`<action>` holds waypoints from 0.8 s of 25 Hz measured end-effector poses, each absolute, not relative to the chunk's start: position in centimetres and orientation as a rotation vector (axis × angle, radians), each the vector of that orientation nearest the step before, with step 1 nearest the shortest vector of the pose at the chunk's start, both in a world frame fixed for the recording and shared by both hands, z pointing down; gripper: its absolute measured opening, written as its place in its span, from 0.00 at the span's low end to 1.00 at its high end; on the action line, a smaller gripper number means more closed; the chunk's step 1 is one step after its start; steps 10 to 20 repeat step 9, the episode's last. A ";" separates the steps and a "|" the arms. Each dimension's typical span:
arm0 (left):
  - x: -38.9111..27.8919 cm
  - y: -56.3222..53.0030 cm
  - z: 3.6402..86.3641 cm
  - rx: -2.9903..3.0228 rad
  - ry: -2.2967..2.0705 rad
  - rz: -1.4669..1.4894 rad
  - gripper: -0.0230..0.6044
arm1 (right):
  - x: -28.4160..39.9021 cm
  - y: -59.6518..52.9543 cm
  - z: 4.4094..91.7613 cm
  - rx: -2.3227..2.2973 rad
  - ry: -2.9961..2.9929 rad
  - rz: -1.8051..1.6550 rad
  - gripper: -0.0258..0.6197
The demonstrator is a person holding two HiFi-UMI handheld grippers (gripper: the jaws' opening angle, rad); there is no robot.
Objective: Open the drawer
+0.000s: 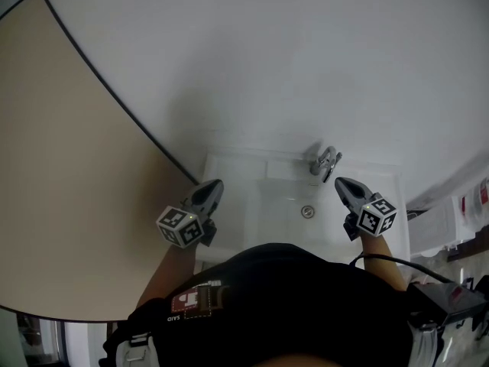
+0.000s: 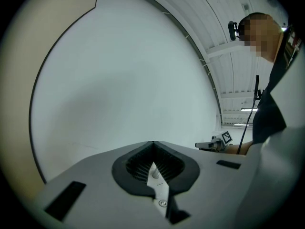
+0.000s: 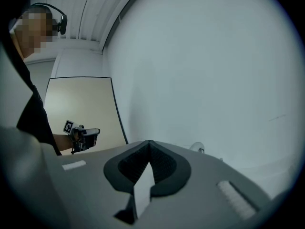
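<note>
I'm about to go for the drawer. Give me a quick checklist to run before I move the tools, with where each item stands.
1. Left tool empty: ok, jaws shut on nothing.
2. Right tool empty: ok, jaws shut on nothing.
3. Drawer in sight: not ok, no view shows one, only the sink, the faucet and a white wall.
4. Jaws open for a grasp: not ok, both shut.
5. Right tool apart from the faucet: ok, a gap shows in the head view.
6. Space below the sink: cannot tell, the person's torso hides it.
</note>
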State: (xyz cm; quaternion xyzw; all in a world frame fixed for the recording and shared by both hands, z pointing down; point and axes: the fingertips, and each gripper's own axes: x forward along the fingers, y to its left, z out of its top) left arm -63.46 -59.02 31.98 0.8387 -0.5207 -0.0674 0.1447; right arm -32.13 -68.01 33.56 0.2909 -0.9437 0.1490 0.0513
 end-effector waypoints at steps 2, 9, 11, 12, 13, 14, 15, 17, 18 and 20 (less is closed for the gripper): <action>-63.5 -59.1 32.2 2.417 -1.495 -0.194 0.04 | -32.2 -68.0 33.7 0.887 -2.869 0.453 0.03; -62.8 -59.2 32.4 2.421 -1.476 -0.194 0.04 | -32.1 -68.0 33.6 0.882 -2.866 0.447 0.03; -62.8 -59.2 32.4 2.421 -1.476 -0.194 0.04 | -32.1 -68.0 33.6 0.882 -2.866 0.447 0.03; -62.8 -59.2 32.4 2.421 -1.476 -0.194 0.04 | -32.1 -68.0 33.6 0.882 -2.866 0.447 0.03; -62.8 -59.2 32.4 2.421 -1.476 -0.194 0.04 | -32.1 -68.0 33.6 0.882 -2.866 0.447 0.03; -62.8 -59.2 32.4 2.421 -1.476 -0.194 0.04 | -32.1 -68.0 33.6 0.882 -2.866 0.447 0.03; -62.8 -59.2 32.4 2.421 -1.476 -0.194 0.04 | -32.1 -68.0 33.6 0.882 -2.866 0.447 0.03; -62.8 -59.2 32.4 2.421 -1.476 -0.194 0.04 | -32.1 -68.0 33.6 0.882 -2.866 0.447 0.03; -62.8 -59.2 32.4 2.421 -1.476 -0.194 0.04 | -32.1 -68.0 33.6 0.882 -2.866 0.447 0.03; -62.8 -59.2 32.4 2.421 -1.476 -0.194 0.04 | -32.1 -68.0 33.6 0.882 -2.866 0.447 0.03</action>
